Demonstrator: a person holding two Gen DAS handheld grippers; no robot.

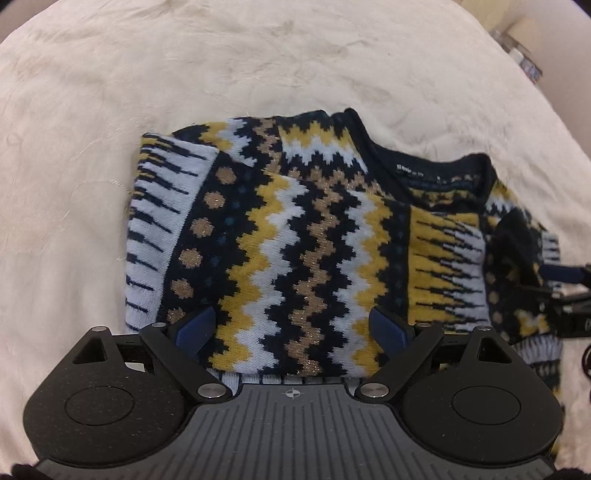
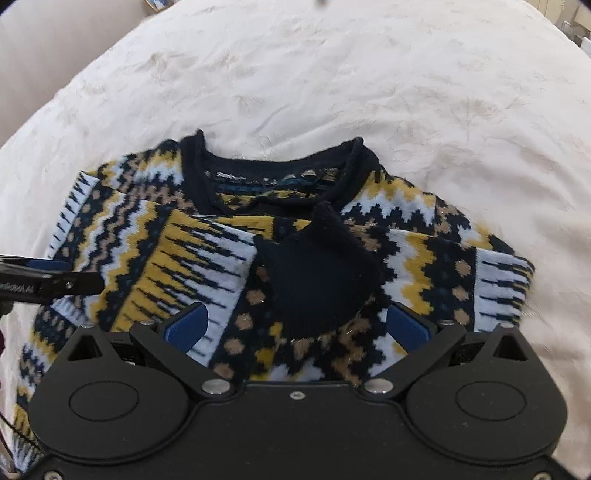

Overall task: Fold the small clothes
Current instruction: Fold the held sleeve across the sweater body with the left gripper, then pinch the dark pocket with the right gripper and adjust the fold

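A small knit sweater (image 1: 303, 229) with navy, yellow, white and tan zigzags lies on a cream blanket (image 1: 258, 55), its sleeves folded in over the body. Its navy collar (image 2: 277, 173) points away from me. A navy cuff (image 2: 317, 273) rests on the chest. My left gripper (image 1: 291, 321) hovers open over the sweater's left half, nothing pinched between its blue pads. My right gripper (image 2: 295, 321) is open too, above the cuff and the right half. One black finger (image 2: 55, 284) of the left gripper shows at the left edge of the right wrist view.
The cream blanket (image 2: 369, 74) spreads wide beyond the sweater on the far side and both flanks. Cluttered items (image 1: 524, 51) sit past its far right edge, and pale boxes (image 2: 576, 29) stand beyond the upper right corner.
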